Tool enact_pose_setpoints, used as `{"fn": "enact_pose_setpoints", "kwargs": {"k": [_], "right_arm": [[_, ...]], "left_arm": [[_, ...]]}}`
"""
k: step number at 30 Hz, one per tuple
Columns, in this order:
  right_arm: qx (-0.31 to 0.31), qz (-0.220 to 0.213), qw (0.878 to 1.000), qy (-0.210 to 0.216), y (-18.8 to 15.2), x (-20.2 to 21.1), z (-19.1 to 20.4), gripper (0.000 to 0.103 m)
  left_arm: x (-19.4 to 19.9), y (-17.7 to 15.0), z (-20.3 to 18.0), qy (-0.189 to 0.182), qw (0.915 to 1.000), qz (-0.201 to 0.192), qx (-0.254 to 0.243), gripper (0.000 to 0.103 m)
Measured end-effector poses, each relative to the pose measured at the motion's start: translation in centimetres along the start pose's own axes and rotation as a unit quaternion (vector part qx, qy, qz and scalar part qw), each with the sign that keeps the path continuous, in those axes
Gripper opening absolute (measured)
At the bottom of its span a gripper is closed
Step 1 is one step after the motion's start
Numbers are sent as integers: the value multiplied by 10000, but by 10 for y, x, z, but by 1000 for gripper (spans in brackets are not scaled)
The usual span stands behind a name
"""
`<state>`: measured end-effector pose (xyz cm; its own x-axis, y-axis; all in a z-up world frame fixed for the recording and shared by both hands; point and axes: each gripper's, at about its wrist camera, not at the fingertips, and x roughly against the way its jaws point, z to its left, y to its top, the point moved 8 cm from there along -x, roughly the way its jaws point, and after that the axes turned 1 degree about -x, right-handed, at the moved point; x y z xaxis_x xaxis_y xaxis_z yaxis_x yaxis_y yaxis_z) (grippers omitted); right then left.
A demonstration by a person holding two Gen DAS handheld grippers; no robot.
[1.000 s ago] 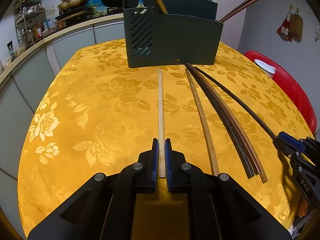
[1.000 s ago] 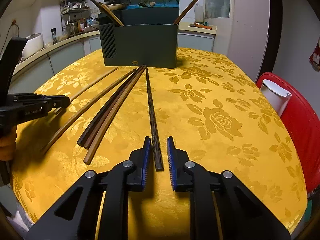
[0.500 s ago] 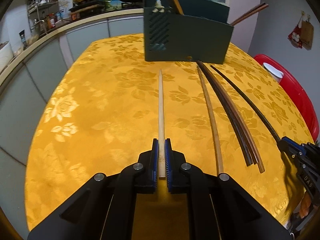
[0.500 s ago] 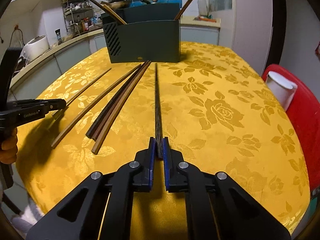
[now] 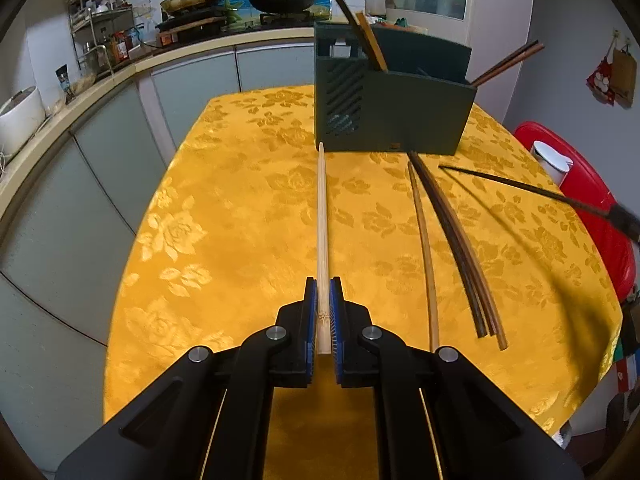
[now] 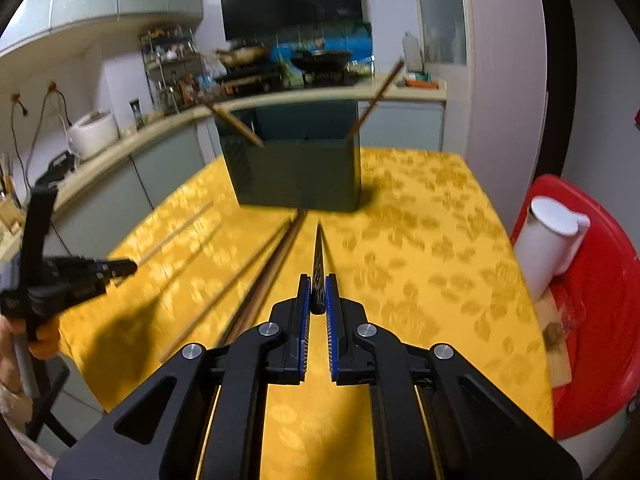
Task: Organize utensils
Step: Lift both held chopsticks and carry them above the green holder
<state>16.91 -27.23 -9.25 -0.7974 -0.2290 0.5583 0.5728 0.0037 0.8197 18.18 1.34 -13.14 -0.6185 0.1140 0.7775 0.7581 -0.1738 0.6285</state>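
My left gripper (image 5: 323,300) is shut on a light bamboo chopstick (image 5: 322,216), held above the yellow tablecloth and pointing at the dark green utensil holder (image 5: 392,116). My right gripper (image 6: 318,296) is shut on a dark patterned chopstick (image 6: 318,260), lifted off the table and pointing at the holder (image 6: 296,172). That dark chopstick also shows raised in the left wrist view (image 5: 520,186). A brown chopstick (image 5: 424,252) and a bundle of dark chopsticks (image 5: 456,248) lie on the cloth. The holder has chopsticks leaning in both ends.
The round table (image 5: 224,200) has a yellow rose-patterned cloth. A red stool (image 6: 592,280) with a white jug (image 6: 548,240) stands to the right of the table. A kitchen counter (image 5: 80,96) curves behind on the left.
Both grippers have lifted their chopsticks off the table and risen. The right gripper closed on the dark chopstick, then raised it. The view now looks down on the holder from higher up.
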Motion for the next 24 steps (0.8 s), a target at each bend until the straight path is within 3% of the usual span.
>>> {"fn": "enact_pose_setpoints", "kwargs": {"k": [5, 10, 19, 24], "right_arm": [[-90, -367, 9991, 195, 43, 10, -3, 8], [-101, -544, 9982, 247, 69, 7, -4, 8], [-127, -526, 9978, 386, 90, -6, -1, 8], [-176, -522, 9976, 415, 102, -11, -2, 8]], "left_arm": [[13, 11, -1, -145, 9997, 158, -119, 6], [10, 12, -4, -260, 9976, 582, -272, 6], [17, 35, 1, -207, 9989, 363, -188, 6], [16, 44, -1, -242, 9979, 528, -281, 6]]}}
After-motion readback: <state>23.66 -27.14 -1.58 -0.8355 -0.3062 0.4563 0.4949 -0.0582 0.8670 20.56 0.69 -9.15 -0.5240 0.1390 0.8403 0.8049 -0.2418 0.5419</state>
